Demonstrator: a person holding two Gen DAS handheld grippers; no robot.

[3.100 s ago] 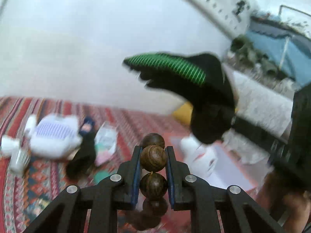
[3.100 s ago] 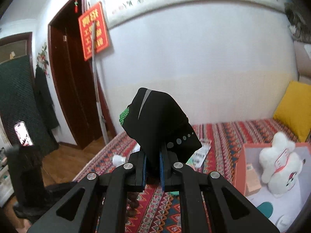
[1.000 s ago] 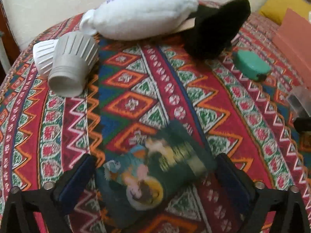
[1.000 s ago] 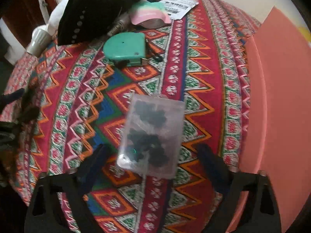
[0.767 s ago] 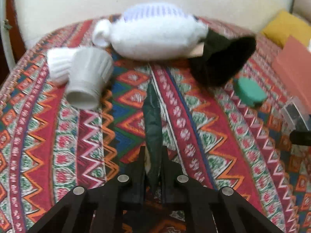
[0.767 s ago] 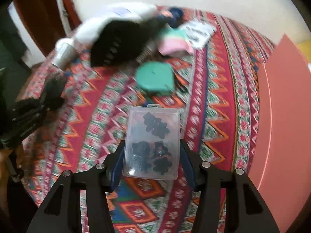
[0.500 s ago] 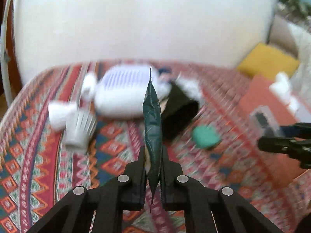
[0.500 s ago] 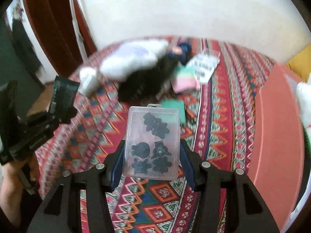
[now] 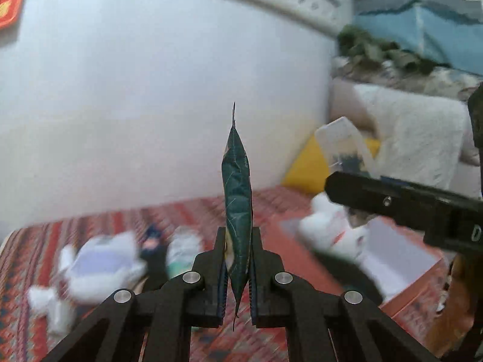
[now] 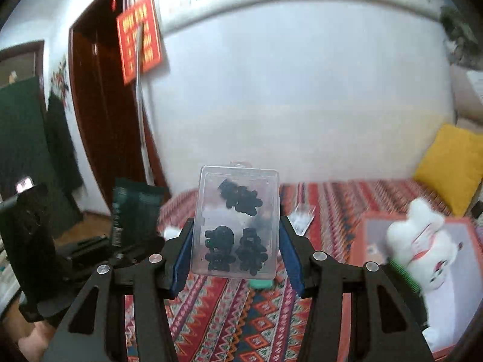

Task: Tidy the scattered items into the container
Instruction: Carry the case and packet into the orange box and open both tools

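Grippers are both up in the air over the bed with its red patterned cover, each one carrying something. The left gripper has its two fingers pressed tight on a dark green foil packet, seen edge-on from its own camera so it looks like a thin blade standing straight up between the pads; from the right wrist view the same packet shows its flat face, off to the left near the doorway. The right gripper pinches a clear plastic case by its two long sides, the blue pads against the edges, and small black pieces sit inside it. That case also appears in the left wrist view, held high off to the right.

Below and to the right lies the orange container, open, on the bed. A white plush cat sits inside it, and a bit of green-striped black cloth shows at its near edge. A yellow cushion leans at the far end of the bed. On the cover to the left, blurred in the left wrist view, lie a white plush toy and other small things I cannot make out.
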